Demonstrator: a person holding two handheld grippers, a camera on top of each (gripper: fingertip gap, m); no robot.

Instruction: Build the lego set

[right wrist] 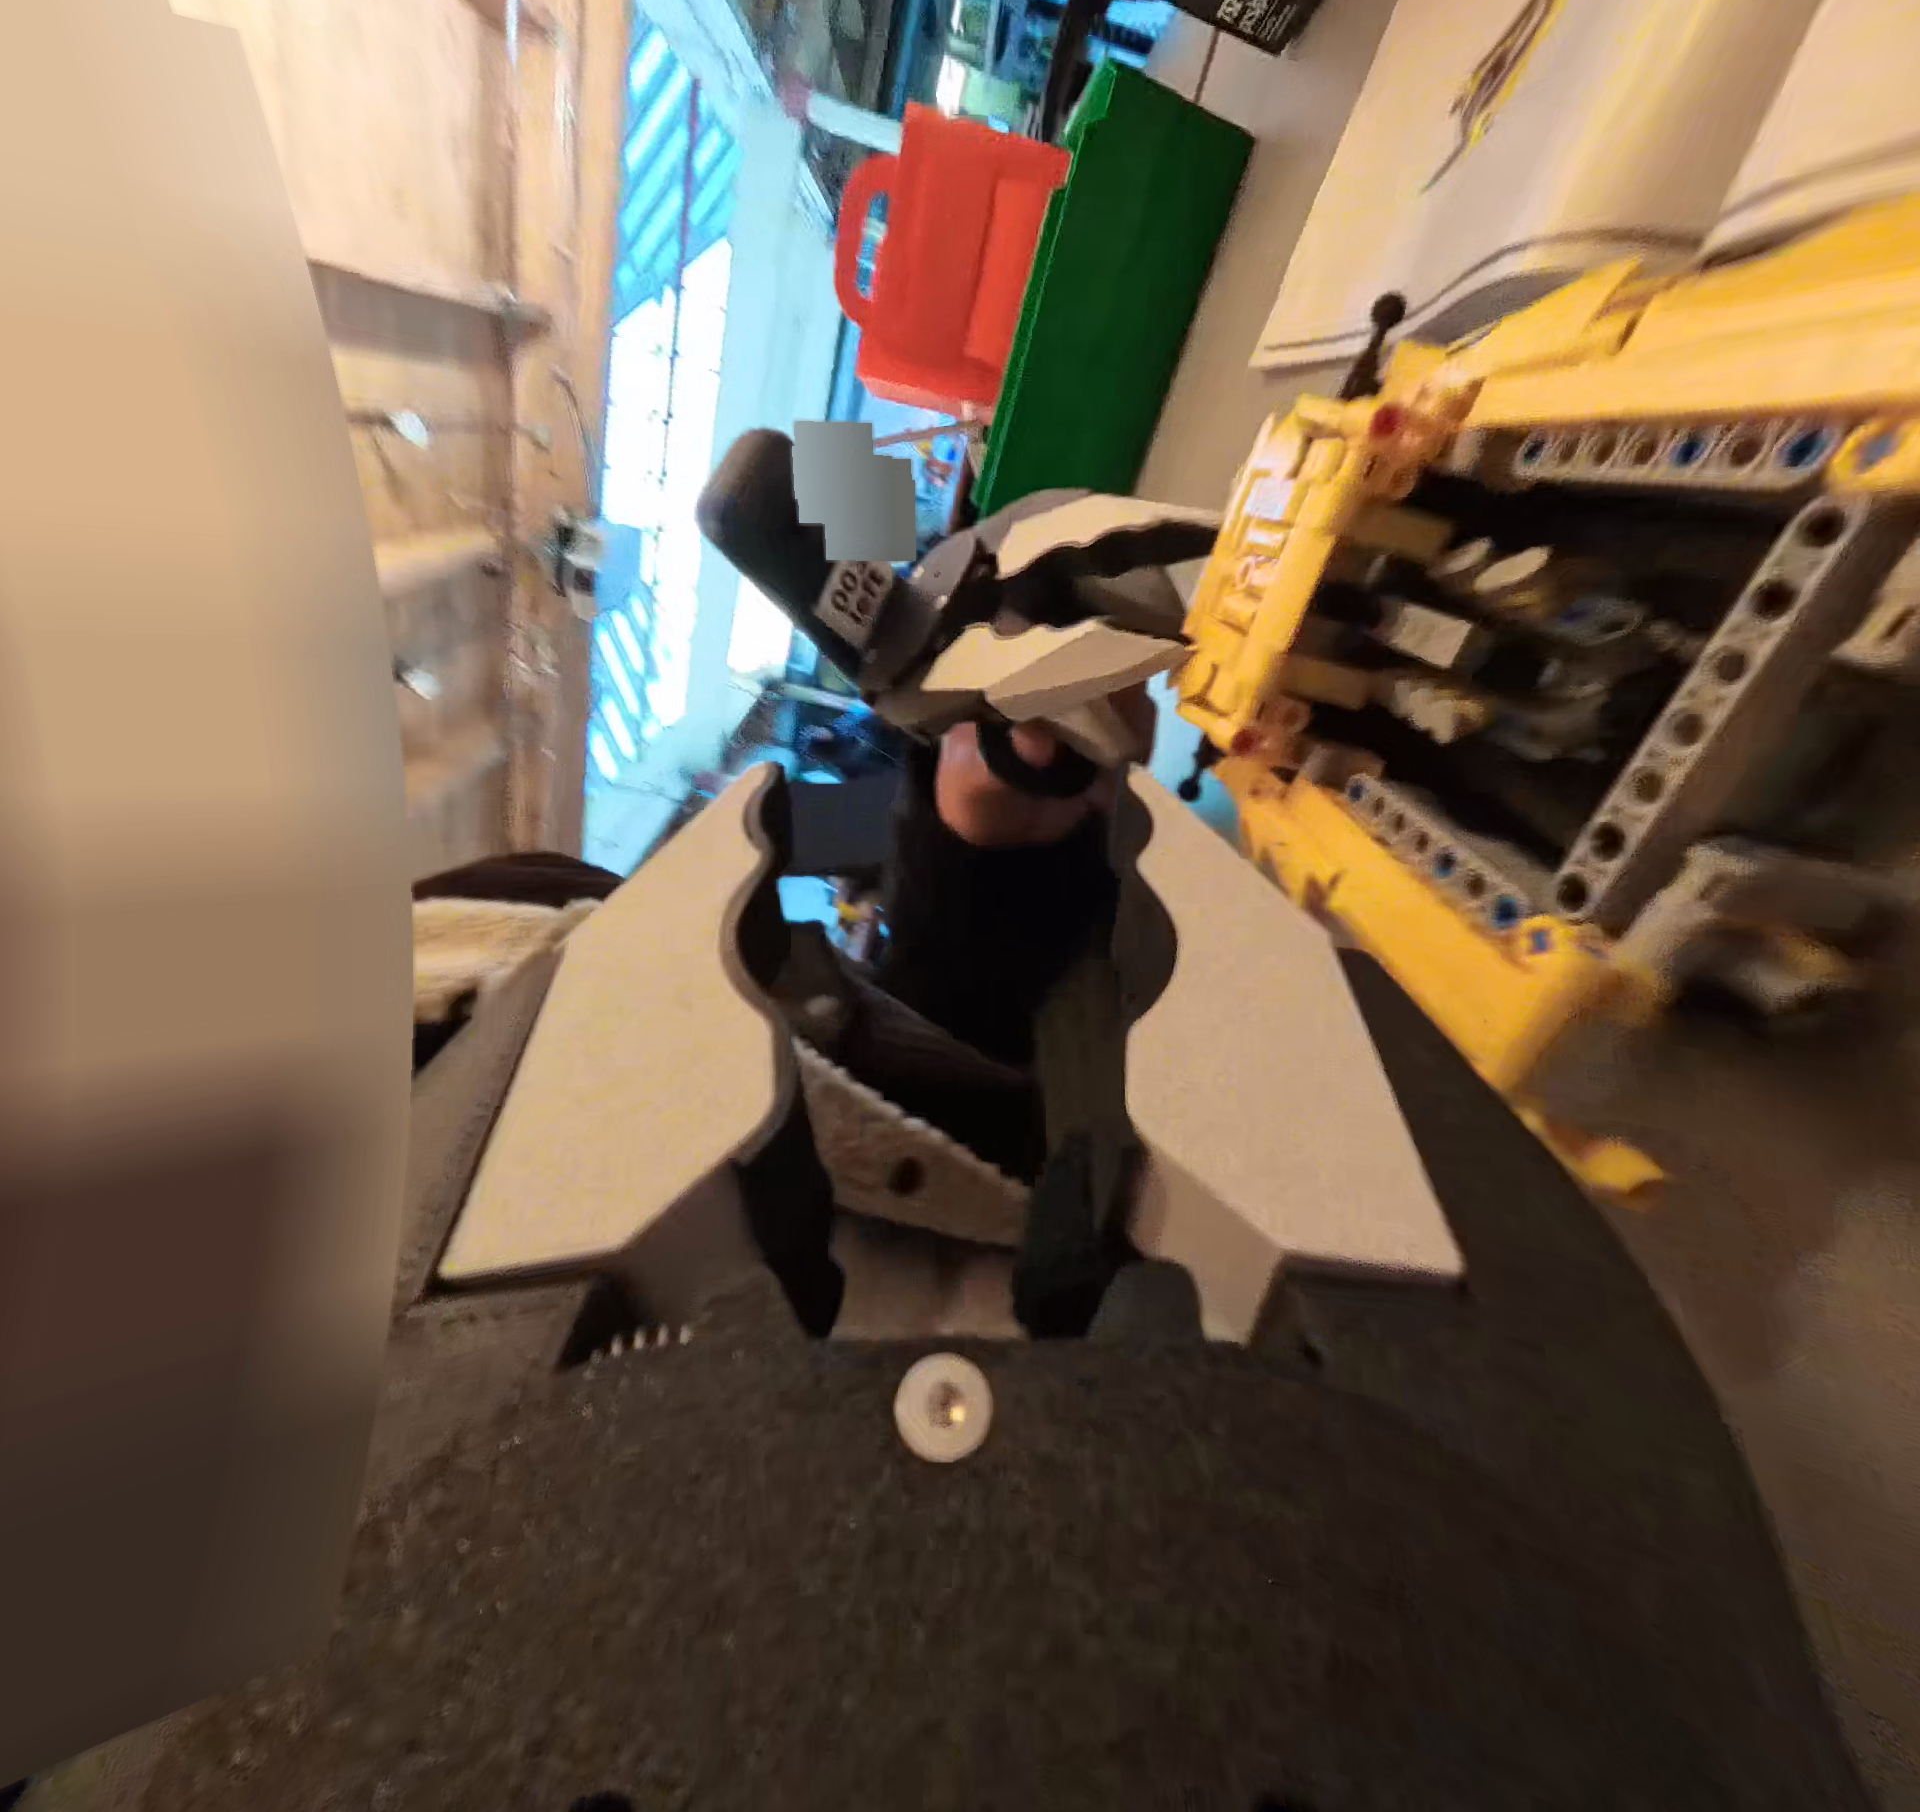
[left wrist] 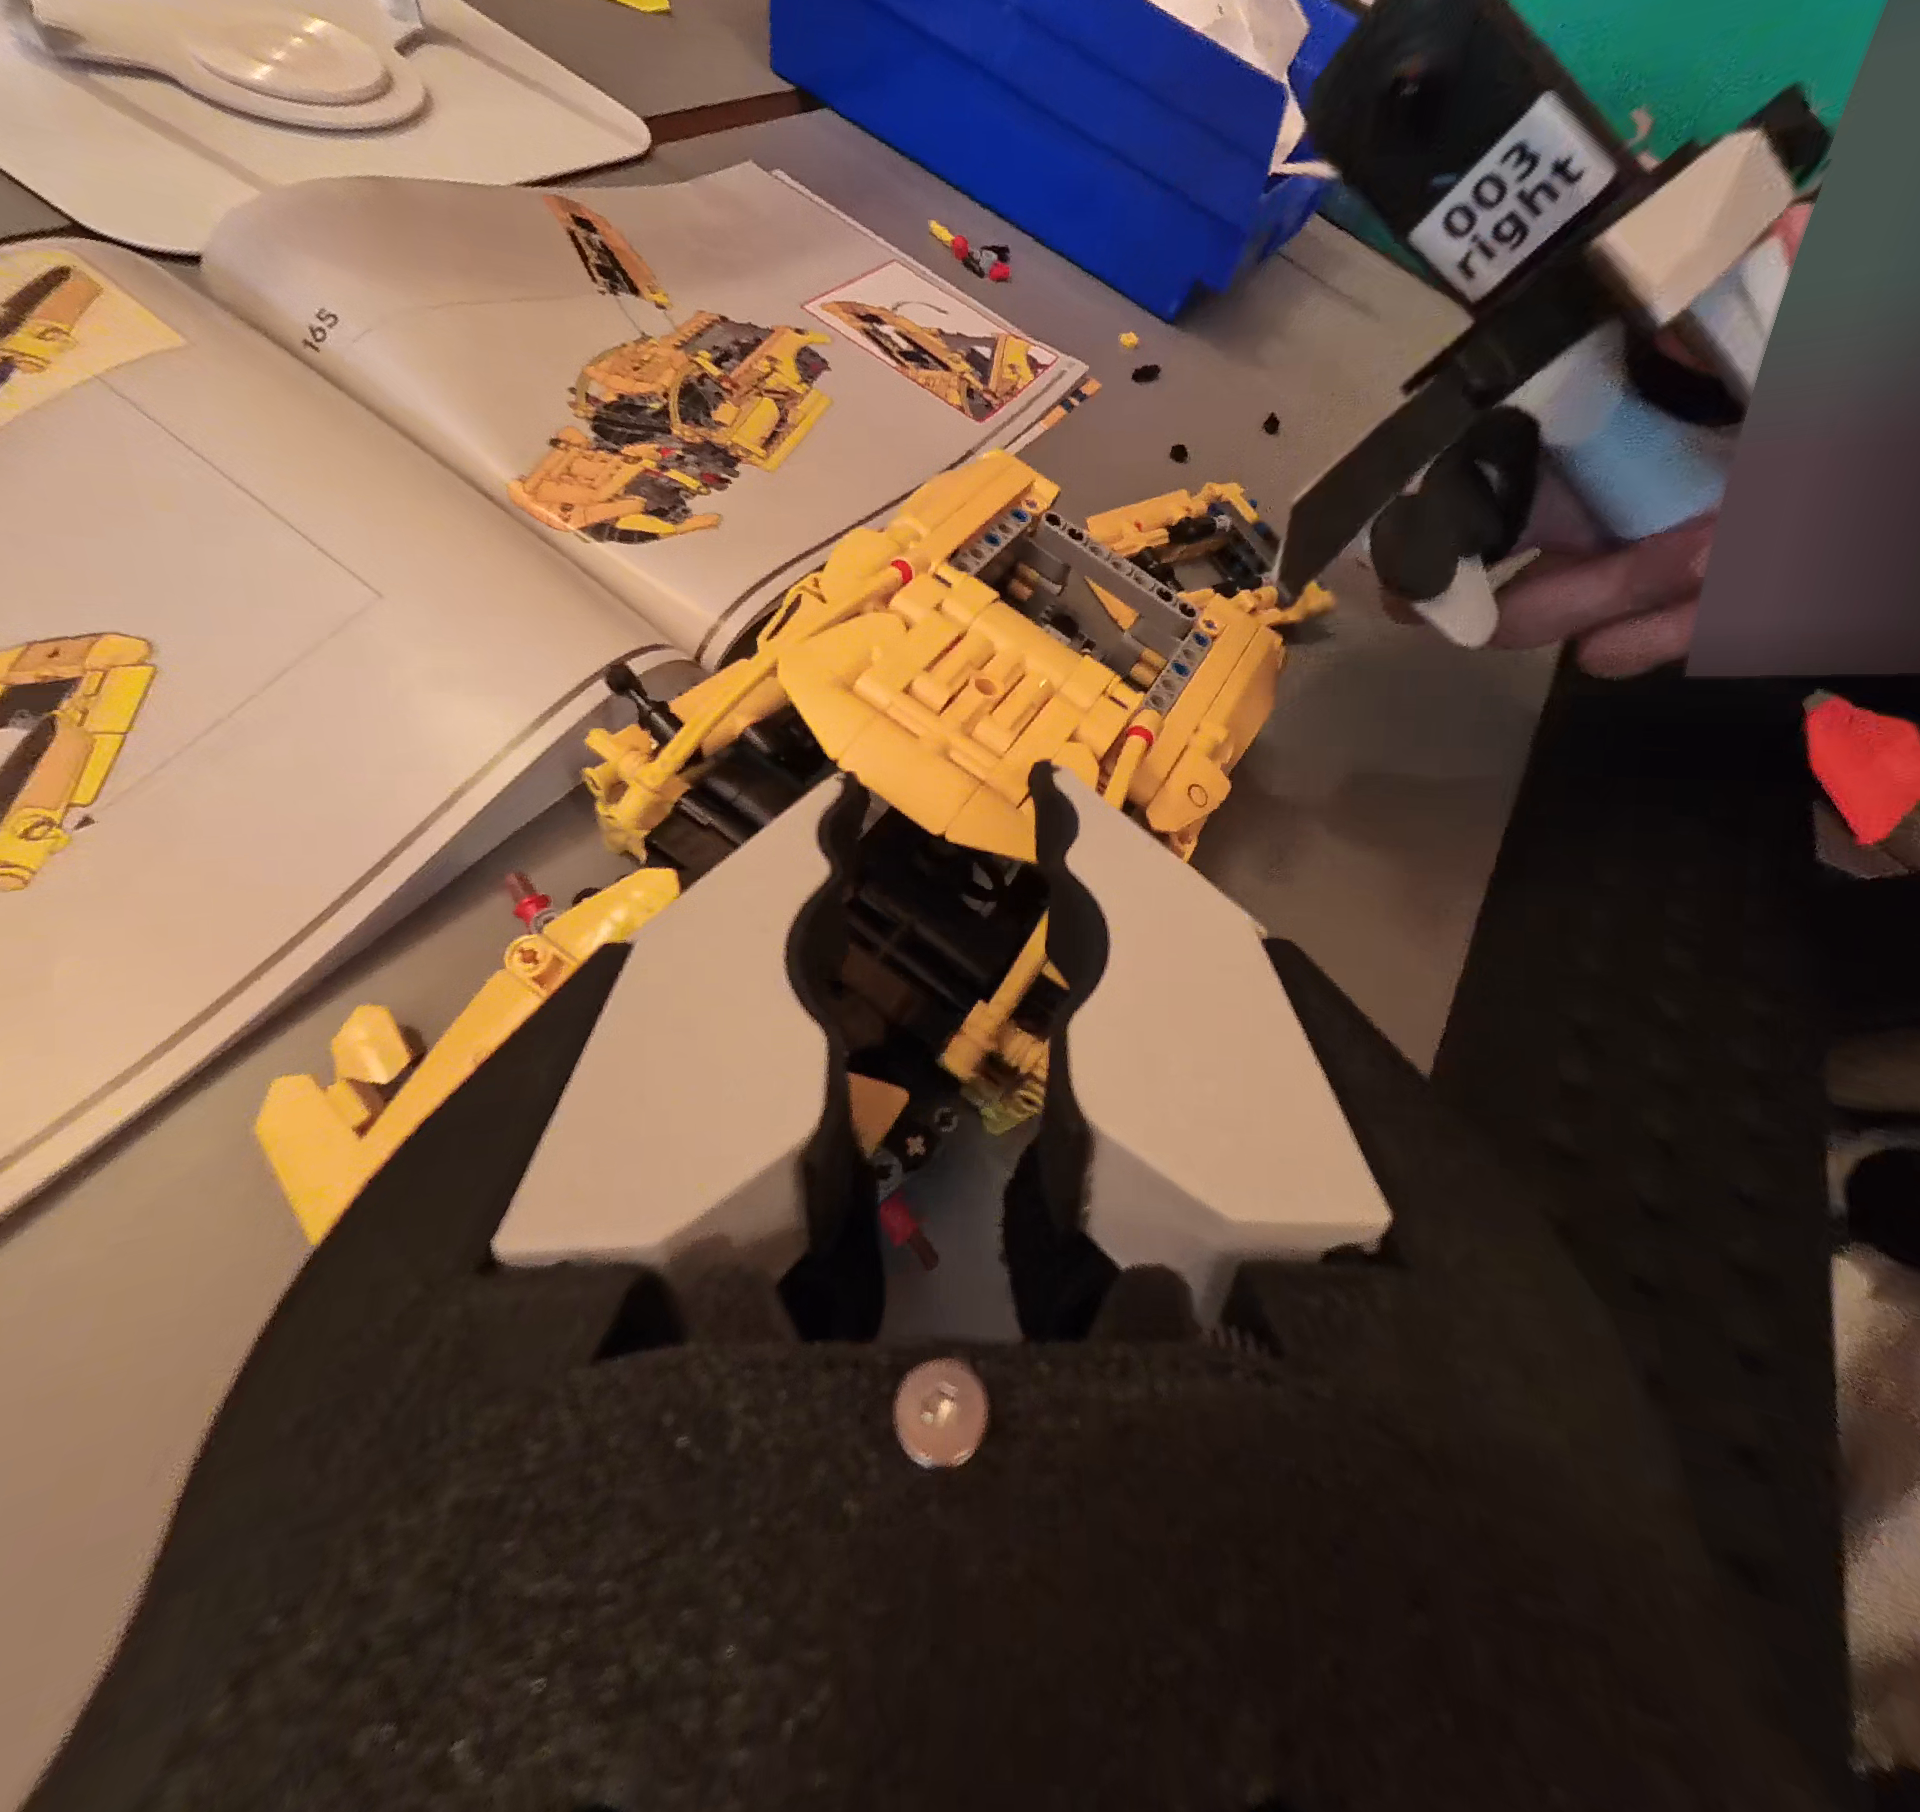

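**Yellow model largely built, loose parts still waiting**

The yellow lego model (left wrist: 997,661) stands on the grey table (left wrist: 1351,827), its near end overlapping the corner of the open instruction booklet (left wrist: 416,515). Its body looks largely assembled: smooth curved yellow panels over a grey perforated beam frame, with blue and red pins showing in the holes. The frame's middle is still an open cavity, and a separate yellow sub-assembly (left wrist: 416,1066) lies on the table beside the model, so by my judgement several steps remain. Small black, red and yellow pins (left wrist: 977,250) lie scattered beyond the booklet.

The left gripper (left wrist: 940,806) has its grey wedge-shaped fingers parted around the model's near end; I cannot tell whether they touch it. The right gripper (right wrist: 951,806) is tipped on its side just beside the model's far corner, fingers spread and holding nothing.

A glossy blue plastic bin (left wrist: 1039,79) with crumpled paper stands farther back.
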